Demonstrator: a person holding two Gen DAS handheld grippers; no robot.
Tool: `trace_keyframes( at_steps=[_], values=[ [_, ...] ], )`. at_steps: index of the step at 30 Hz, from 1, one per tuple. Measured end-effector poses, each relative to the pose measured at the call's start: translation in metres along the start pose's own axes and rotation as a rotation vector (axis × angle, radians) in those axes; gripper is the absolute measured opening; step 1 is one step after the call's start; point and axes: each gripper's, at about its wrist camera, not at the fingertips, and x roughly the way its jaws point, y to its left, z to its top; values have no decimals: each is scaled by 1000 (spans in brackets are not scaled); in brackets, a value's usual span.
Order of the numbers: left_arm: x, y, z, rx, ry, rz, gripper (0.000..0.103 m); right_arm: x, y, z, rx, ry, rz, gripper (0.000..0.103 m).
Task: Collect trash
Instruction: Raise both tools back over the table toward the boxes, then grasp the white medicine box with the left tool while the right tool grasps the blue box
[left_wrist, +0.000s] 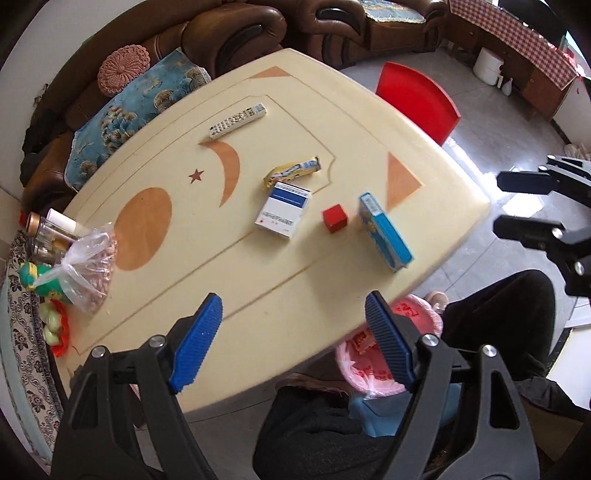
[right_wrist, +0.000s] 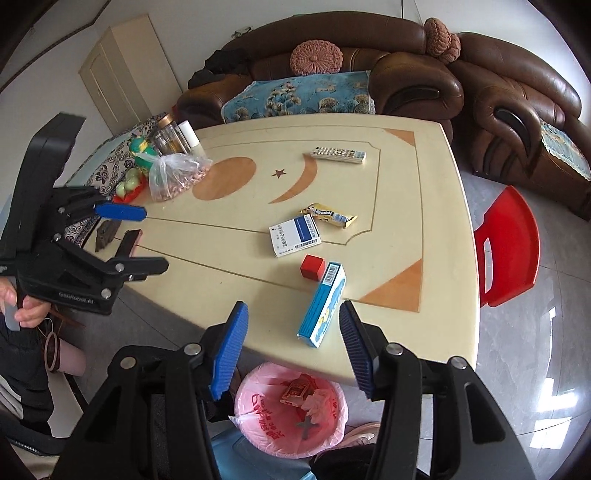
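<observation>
Trash sits on your desk (right_wrist: 436, 206): a blue carton (right_wrist: 322, 305) near the front edge, a red cube (right_wrist: 312, 267) just beside it, a white-and-blue box (right_wrist: 294, 235), a snack wrapper (right_wrist: 328, 215). Below the edge stands the pink-lined bin (right_wrist: 291, 410). Your left claw (left_wrist: 291, 338) and right claw (right_wrist: 291, 350) both gape, holding nothing.

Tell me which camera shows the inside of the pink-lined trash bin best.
The right wrist view: the trash bin sits below the table edge, its pink liner open and scraps inside visible between the open right gripper. In the left wrist view the bin is mostly hidden behind a pad of the open left gripper.
</observation>
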Motion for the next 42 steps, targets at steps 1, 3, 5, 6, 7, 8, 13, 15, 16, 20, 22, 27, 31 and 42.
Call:
trace_keyframes(
  at_steps=[1,3,5,6,7,8,13,15,16,20,22,27,31,42],
  values=[
    [3,2,3,3,5,-5,78,6,-1,1,3,10,-1,51],
    [9,4,8,18,9,-12,78,14,-5,4,10,25,-1,51],
    [17,4,13,43,15,-9,78,22,-8,7,16,39,-3,51],
    [22,5,16,54,17,-8,78,25,-8,8,19,45,-6,51],
    [26,6,18,60,20,-8,78,29,-10,10,20,53,-5,51],
    [33,7,21,67,26,-11,78,33,-11,11,21,58,-6,51],
    [65,14,33,83,68,-41,78,55,-19,16,32,92,-8,51],
    [76,15,35,93,83,-39,78,64,-21,18,33,108,-8,51],
    [83,17,37,98,94,-42,78,69,-22,19,33,117,-9,51],
    [104,21,44,107,119,-52,78,86,-25,22,36,144,-10,51],
    [114,24,48,107,129,-61,78,96,-28,23,41,160,-8,51],
    [149,30,57,103,168,-86,78,122,-34,21,49,209,-9,51],
    [171,33,63,106,193,-100,78,143,-39,17,55,250,-7,51],
    [215,33,83,143,228,-116,78,187,-51,11,80,337,6,51]
  ],
)
